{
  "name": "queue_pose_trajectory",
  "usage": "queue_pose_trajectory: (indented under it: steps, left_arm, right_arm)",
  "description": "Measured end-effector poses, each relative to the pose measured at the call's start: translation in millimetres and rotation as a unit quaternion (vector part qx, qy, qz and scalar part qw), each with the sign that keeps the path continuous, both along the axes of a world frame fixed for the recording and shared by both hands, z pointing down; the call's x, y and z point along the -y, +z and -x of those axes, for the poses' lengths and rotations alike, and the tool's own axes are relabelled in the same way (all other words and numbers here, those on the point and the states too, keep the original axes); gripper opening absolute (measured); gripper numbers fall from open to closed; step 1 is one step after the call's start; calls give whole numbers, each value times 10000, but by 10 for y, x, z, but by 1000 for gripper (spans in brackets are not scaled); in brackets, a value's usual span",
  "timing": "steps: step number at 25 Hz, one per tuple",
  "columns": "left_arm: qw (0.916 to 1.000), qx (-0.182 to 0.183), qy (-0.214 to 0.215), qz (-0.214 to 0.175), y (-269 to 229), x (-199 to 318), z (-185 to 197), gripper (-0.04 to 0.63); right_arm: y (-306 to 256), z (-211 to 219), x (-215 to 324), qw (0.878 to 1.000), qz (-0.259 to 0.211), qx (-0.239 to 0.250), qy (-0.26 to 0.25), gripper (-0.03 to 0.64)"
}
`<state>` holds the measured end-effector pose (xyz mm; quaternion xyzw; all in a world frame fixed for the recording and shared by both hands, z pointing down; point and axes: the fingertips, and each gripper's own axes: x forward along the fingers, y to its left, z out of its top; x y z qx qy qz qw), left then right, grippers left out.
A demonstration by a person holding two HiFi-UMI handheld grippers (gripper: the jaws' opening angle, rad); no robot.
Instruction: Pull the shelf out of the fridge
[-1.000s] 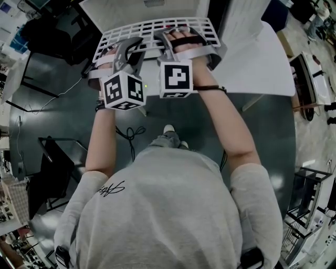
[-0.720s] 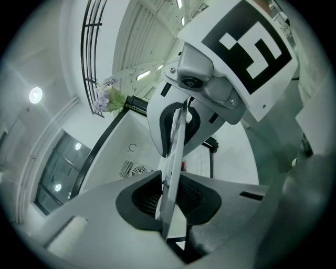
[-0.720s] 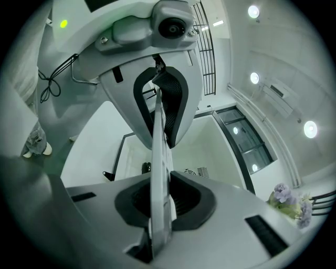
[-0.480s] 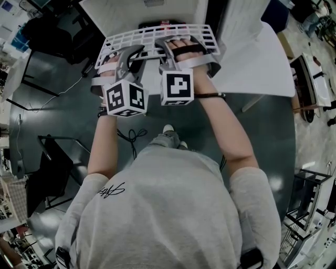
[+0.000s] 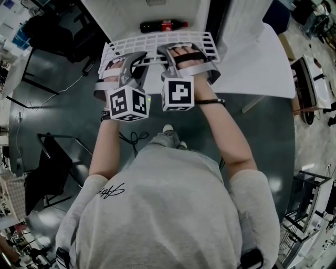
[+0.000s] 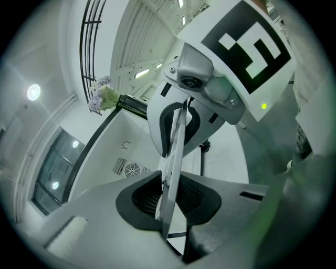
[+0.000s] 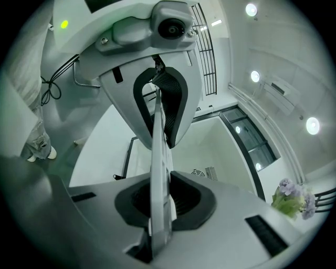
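Note:
The white wire shelf [image 5: 157, 41] hangs level in front of the open fridge [image 5: 121, 11], clear of its cavity. My left gripper [image 5: 125, 64] is shut on the shelf's near edge at the left. My right gripper [image 5: 177, 57] is shut on the same edge further right. In the left gripper view the shelf [image 6: 176, 142] runs edge-on between the jaws of my left gripper [image 6: 170, 198], with the other gripper clamped on it beyond. The right gripper view shows the same: the shelf [image 7: 157, 152] pinched in my right gripper [image 7: 160, 204].
A cola bottle [image 5: 163, 25] lies on the fridge floor behind the shelf. The white fridge door [image 5: 257, 58] stands open at the right. Dark chairs and a desk [image 5: 47, 157] are on the left, and a black cable [image 5: 134, 137] lies on the floor by the person's shoe [image 5: 169, 128].
Both grippers have drawn the shelf out toward the person and a little lower. The cola bottle behind it, hidden before, now shows in the fridge.

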<state>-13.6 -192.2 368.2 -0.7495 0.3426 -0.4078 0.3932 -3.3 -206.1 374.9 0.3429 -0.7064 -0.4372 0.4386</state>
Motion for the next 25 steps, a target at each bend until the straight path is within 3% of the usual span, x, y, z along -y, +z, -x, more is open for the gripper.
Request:
queue_pose_trajectory:
  steps: [25]
  left_arm:
    - [9997,23,-31,255,370,-209,-5,55]
  right_arm:
    - [397,-10,-214,9994,337,-16,-35,40]
